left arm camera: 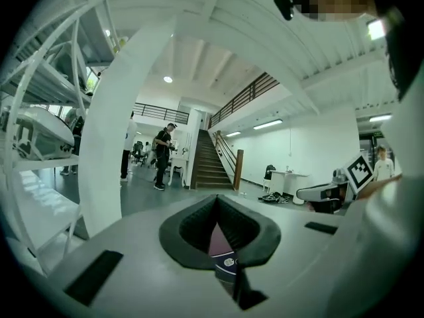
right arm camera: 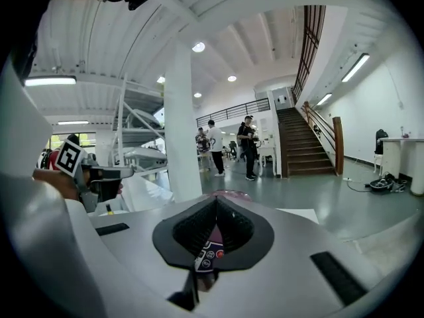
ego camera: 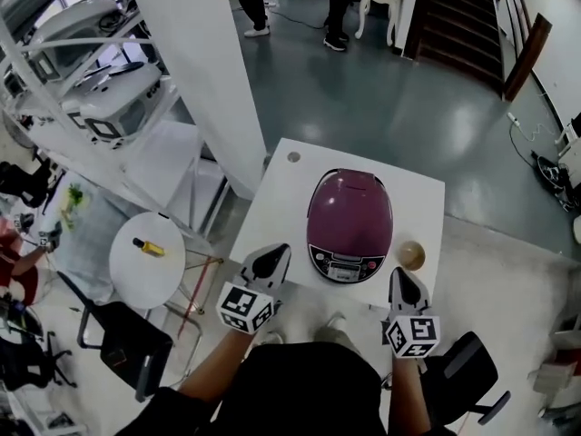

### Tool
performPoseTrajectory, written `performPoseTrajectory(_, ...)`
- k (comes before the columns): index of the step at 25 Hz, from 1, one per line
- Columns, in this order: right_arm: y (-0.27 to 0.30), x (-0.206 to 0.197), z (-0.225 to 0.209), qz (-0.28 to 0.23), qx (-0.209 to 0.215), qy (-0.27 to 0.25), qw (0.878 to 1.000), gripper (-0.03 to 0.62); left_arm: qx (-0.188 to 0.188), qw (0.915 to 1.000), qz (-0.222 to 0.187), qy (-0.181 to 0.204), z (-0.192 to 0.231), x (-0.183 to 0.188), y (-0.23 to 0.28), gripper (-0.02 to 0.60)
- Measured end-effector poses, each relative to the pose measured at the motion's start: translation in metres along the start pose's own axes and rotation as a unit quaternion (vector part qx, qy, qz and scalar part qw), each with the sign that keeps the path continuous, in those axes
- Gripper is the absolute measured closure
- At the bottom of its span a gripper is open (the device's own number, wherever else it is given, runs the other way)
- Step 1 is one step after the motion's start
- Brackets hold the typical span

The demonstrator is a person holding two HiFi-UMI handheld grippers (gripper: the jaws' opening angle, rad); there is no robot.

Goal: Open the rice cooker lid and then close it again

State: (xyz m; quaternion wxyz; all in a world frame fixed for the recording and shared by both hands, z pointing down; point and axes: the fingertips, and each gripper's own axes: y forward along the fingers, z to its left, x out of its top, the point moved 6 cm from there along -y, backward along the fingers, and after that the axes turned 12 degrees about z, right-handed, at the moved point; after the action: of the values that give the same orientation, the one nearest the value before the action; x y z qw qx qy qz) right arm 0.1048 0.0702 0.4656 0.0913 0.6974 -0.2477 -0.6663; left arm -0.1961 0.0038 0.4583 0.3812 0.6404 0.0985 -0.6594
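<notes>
A grey-green polished floor (ego camera: pixel 390 107) spreads around a white square bench (ego camera: pixel 272 189), with a white pillar (ego camera: pixel 195 62) at its 11 o'clock and a dark staircase (ego camera: pixel 458 21) off toward 1 o'clock. The purple rice cooker (ego camera: pixel 349 230) sits at the middle of the bench, its lid (ego camera: pixel 349 198) down and shut, its control panel (ego camera: pixel 343 267) facing 6 o'clock toward the person. A small bowl (ego camera: pixel 410 255) stands just beside the cooker at its 4 o'clock. The left tool (ego camera: pixel 272 260) hangs at the cooker's 8 o'clock, near it and apart from it, jaws pressed together with nothing between them. The right tool (ego camera: pixel 404 284) hangs at 5 o'clock, near the bowl, jaws likewise closed on nothing. At the bench's 9 o'clock a round white table (ego camera: pixel 136 275) carries a small yellow object (ego camera: pixel 150 247)
</notes>
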Motion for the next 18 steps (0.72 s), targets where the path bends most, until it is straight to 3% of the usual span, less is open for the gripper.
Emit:
performPoseTrajectory(5, -0.006, 0.004, 0.029, -0.006, -0.025, 0.009, 1.0, 0.595, -0.011, 0.9998, 0.012, 0.009, 0.013, -0.002, -0.025, 0.578)
performPoseTrajectory(18, -0.04, 0.016, 0.066, -0.026, -0.087, -0.028, 0.996, 0.595, -0.026, 0.9992, -0.012, 0.026, 0.024, -0.008, -0.067, 0.578)
